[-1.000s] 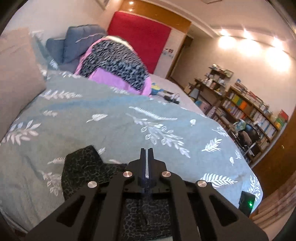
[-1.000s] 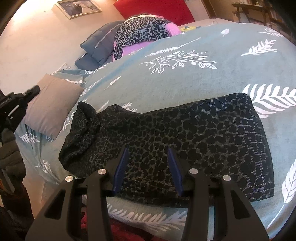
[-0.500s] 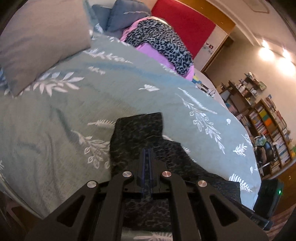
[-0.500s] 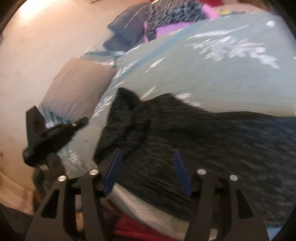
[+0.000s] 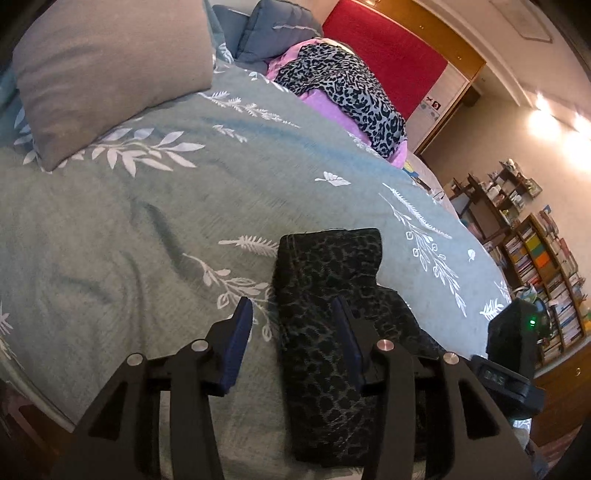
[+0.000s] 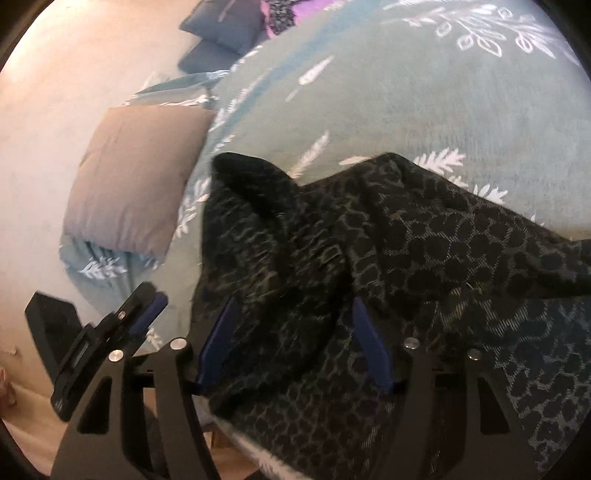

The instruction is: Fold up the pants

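Note:
Dark leopard-print pants [image 5: 325,295] lie partly folded on the teal leaf-print bedspread [image 5: 147,221] near the bed's front edge. My left gripper [image 5: 291,332] is open, hovering over the pants' left edge, one finger over the bedspread and one over the cloth. In the right wrist view the pants [image 6: 424,258] fill the lower half, bunched at their left end. My right gripper [image 6: 291,339] is open, with its jaws either side of the bunched cloth. The left gripper [image 6: 122,325] shows at the lower left there, and the right gripper's body [image 5: 513,354] shows in the left wrist view.
A grey pillow [image 5: 103,70] lies at the bed's left end; it also shows in the right wrist view [image 6: 136,177]. A pile of leopard and pink clothes [image 5: 340,92] and blue cushions [image 5: 273,29] sit at the back. Bookshelves [image 5: 535,251] stand at the right.
My left gripper has opened and let go of the pants; before, it was shut. My right gripper has moved left toward the bunched end, staying open.

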A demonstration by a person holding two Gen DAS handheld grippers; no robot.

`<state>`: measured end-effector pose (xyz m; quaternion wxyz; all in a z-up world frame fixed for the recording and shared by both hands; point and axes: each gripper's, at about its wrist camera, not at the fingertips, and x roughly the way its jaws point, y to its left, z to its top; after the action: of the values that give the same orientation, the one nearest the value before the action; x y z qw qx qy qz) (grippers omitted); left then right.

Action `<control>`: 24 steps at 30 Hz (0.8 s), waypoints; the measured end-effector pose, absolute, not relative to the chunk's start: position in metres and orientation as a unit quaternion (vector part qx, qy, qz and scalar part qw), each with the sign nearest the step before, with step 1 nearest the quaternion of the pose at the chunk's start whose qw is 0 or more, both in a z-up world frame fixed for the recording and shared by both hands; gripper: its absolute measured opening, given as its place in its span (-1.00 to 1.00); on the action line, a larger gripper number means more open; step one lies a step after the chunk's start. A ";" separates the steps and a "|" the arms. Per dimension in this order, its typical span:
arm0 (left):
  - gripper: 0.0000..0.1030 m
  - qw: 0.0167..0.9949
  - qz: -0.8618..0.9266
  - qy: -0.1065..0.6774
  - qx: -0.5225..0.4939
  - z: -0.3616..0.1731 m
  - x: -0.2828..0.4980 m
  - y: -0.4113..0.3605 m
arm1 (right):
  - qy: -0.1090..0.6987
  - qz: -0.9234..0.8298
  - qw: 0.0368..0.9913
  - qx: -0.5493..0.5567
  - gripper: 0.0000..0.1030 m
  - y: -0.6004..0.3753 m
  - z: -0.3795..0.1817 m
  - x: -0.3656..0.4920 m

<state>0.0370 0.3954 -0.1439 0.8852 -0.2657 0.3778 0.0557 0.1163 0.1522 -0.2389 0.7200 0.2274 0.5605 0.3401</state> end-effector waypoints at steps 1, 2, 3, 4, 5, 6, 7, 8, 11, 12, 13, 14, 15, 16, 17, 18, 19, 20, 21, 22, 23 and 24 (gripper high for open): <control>-0.12 0.884 0.056 0.379 -0.267 -0.146 0.037 0.397 | 0.561 0.341 0.718 0.232 0.29 0.153 -0.239 0.117; -0.12 0.883 0.057 0.380 -0.269 -0.149 0.036 0.398 | 0.560 0.343 0.717 0.235 0.30 0.156 -0.239 0.117; -0.12 0.882 0.058 0.381 -0.271 -0.150 0.036 0.400 | 0.558 0.348 0.714 0.241 0.30 0.158 -0.238 0.118; -0.12 0.881 0.058 0.383 -0.273 -0.153 0.037 0.401 | 0.558 0.352 0.710 0.247 0.34 0.161 -0.237 0.120; -0.12 0.878 0.058 0.387 -0.275 -0.156 0.037 0.401 | 0.559 0.352 0.707 0.254 0.43 0.163 -0.237 0.122; -0.11 0.876 0.058 0.391 -0.277 -0.159 0.038 0.401 | 0.560 0.349 0.705 0.259 0.44 0.165 -0.237 0.124; -0.11 0.875 0.056 0.395 -0.276 -0.162 0.039 0.400 | 0.562 0.346 0.704 0.261 0.46 0.166 -0.238 0.125; -0.11 0.873 0.055 0.400 -0.273 -0.166 0.040 0.397 | 0.566 0.339 0.705 0.259 0.46 0.169 -0.241 0.126; -0.11 0.867 0.050 0.415 -0.270 -0.176 0.043 0.392 | 0.575 0.322 0.715 0.234 0.46 0.181 -0.245 0.124; -0.11 0.866 0.050 0.419 -0.270 -0.179 0.043 0.391 | 0.574 0.321 0.718 0.228 0.45 0.185 -0.245 0.124; -0.11 0.865 0.051 0.420 -0.270 -0.181 0.043 0.391 | 0.575 0.314 0.724 0.214 0.37 0.190 -0.243 0.123; -0.11 0.865 0.051 0.421 -0.269 -0.182 0.043 0.390 | 0.576 0.303 0.732 0.200 0.15 0.192 -0.243 0.122; -0.11 0.864 0.053 0.422 -0.270 -0.182 0.043 0.390 | 0.577 0.297 0.736 0.191 0.04 0.194 -0.243 0.121; -0.11 0.863 0.052 0.422 -0.271 -0.182 0.043 0.391 | 0.577 0.297 0.737 0.188 -0.09 0.195 -0.242 0.121; -0.11 0.863 0.052 0.422 -0.274 -0.182 0.042 0.391 | 0.576 0.301 0.736 0.189 -0.21 0.194 -0.242 0.120; -0.11 0.862 0.052 0.422 -0.274 -0.182 0.042 0.391 | 0.575 0.304 0.736 0.191 -0.24 0.193 -0.241 0.119; -0.08 0.863 0.053 0.422 -0.274 -0.181 0.042 0.391 | 0.573 0.307 0.735 0.193 -0.31 0.190 -0.239 0.119; -0.06 0.863 0.054 0.422 -0.271 -0.180 0.042 0.390 | 0.571 0.310 0.734 0.197 -0.35 0.189 -0.236 0.118; -0.06 0.864 0.055 0.422 -0.268 -0.180 0.042 0.389 | 0.566 0.314 0.735 0.201 -0.36 0.186 -0.232 0.117; -0.05 0.865 0.055 0.423 -0.265 -0.179 0.043 0.388 | 0.561 0.318 0.737 0.204 -0.39 0.185 -0.227 0.116; -0.05 0.866 0.054 0.423 -0.262 -0.177 0.043 0.386 | 0.553 0.324 0.739 0.208 -0.40 0.182 -0.219 0.114; -0.05 0.866 0.054 0.422 -0.261 -0.176 0.043 0.385 | 0.547 0.328 0.740 0.211 -0.41 0.178 -0.214 0.112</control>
<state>0.0433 0.3852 -0.1760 0.8664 -0.2611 0.4221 0.0536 0.1124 0.1785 -0.2135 0.7404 0.2111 0.5472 0.3285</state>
